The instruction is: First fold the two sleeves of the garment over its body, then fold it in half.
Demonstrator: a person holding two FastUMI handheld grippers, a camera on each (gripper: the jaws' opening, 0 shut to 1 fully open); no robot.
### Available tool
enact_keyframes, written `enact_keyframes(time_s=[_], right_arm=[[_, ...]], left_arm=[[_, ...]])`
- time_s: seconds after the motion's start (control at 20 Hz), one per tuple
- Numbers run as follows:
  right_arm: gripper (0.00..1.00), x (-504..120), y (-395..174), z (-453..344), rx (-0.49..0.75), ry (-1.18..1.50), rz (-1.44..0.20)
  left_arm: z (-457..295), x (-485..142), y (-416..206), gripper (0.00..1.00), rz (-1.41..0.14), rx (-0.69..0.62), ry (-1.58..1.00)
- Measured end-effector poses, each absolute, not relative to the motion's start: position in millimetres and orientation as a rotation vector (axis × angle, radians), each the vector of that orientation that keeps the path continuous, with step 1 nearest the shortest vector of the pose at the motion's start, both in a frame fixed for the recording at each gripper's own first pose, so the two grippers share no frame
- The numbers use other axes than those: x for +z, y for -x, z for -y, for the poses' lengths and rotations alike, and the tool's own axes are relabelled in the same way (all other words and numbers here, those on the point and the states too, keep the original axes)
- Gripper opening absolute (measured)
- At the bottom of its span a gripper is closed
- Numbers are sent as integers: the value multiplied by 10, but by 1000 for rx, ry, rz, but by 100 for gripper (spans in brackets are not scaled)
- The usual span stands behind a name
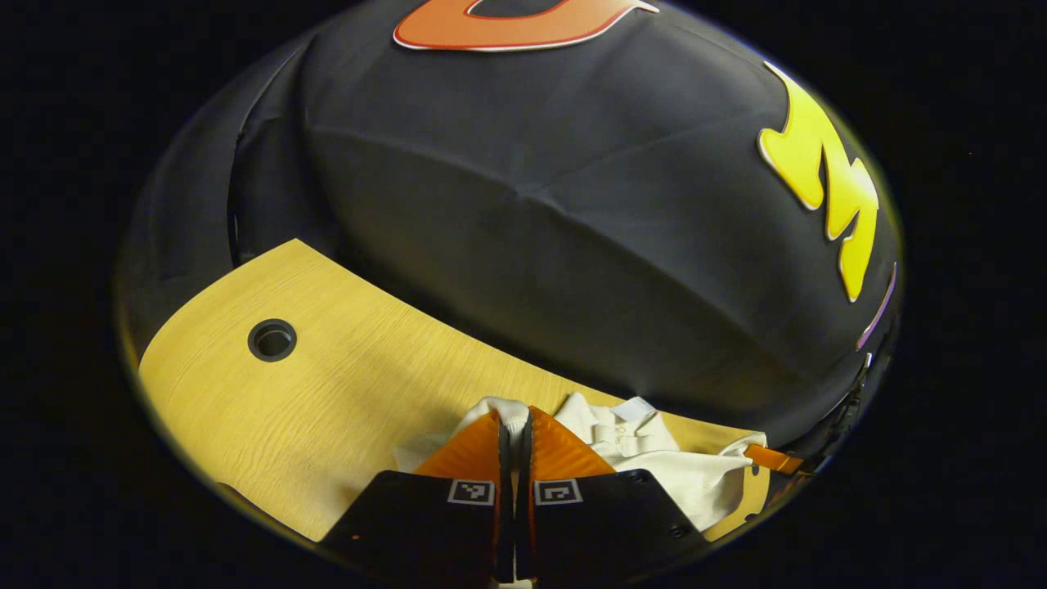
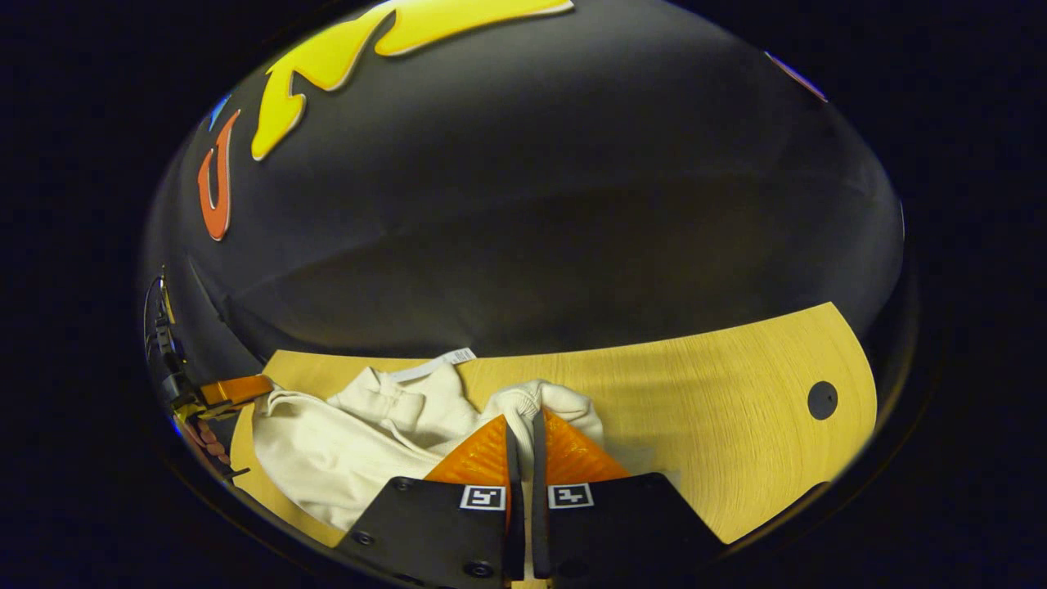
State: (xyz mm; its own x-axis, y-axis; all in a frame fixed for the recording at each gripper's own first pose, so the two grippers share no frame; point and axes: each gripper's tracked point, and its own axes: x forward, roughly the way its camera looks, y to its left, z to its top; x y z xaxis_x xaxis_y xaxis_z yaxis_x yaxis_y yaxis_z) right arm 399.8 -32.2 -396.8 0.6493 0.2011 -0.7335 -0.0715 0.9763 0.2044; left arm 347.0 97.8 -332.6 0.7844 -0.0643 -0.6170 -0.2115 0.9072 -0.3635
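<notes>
A cream-white garment (image 1: 687, 470) lies bunched on the wooden table (image 1: 327, 393). In the left gripper view my left gripper (image 1: 514, 425) is shut on a fold of the garment's edge, with cloth bulging past the fingertips. In the right gripper view the same garment (image 2: 343, 450) spreads to the left, and my right gripper (image 2: 523, 425) is shut on another bunched fold of it. The left gripper (image 2: 237, 391) also shows far off at the left edge of the right gripper view, at the garment's other side.
A round cable hole (image 1: 271, 339) sits in the table top to the left in the left gripper view, and a cable hole (image 2: 822, 400) is at the right in the right gripper view. The black cloth wall stands right behind the table's far edge.
</notes>
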Motion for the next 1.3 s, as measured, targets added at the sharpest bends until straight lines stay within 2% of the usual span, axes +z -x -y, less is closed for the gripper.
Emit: enact_keyframes(time_s=[0.1,0.15,0.25,0.3,0.35,0.4,0.45,0.5,0.55,0.6,0.65,0.75,1.05,1.3], right_arm=[[4,-4040,-4094,400,147,-161,-834],[4,-4068,-4157,399,145,-165,-818],[4,-4110,-4171,399,151,-139,-799],[9,-4100,-4191,375,149,-139,-792],[19,-4081,-4167,368,136,-148,-786],[24,-3997,-4178,346,129,-164,-770],[26,-3945,-4219,329,116,-172,-754],[30,-3856,-4228,350,104,-172,-732],[48,-3776,-4224,376,94,-164,-711],[46,-3693,-4188,407,84,-152,-693],[57,-3604,-4150,420,75,-131,-675],[75,-3421,-4053,471,56,-96,-634],[87,-2810,-3455,441,50,-60,-565],[95,-1664,-2827,262,64,-55,-407]], left_arm=[[-1010,-3463,-3474,4,-683,74,422],[-1022,-3508,-3497,0,-679,69,425],[-1013,-3561,-3535,4,-671,49,401],[-1002,-3563,-3558,5,-671,40,373],[-990,-3548,-3568,11,-675,32,336],[-968,-3525,-3569,15,-679,26,300],[-950,-3440,-3570,10,-676,17,272],[-970,-3351,-3557,29,-658,24,239],[-994,-3268,-3599,47,-628,40,199],[-1034,-3126,-3652,56,-589,57,169],[-1072,-2971,-3697,84,-550,67,153],[-1084,-2740,-3664,96,-507,78,139],[-1161,-1883,-3102,99,-376,132,82],[-902,-754,-2431,98,-209,90,104]])
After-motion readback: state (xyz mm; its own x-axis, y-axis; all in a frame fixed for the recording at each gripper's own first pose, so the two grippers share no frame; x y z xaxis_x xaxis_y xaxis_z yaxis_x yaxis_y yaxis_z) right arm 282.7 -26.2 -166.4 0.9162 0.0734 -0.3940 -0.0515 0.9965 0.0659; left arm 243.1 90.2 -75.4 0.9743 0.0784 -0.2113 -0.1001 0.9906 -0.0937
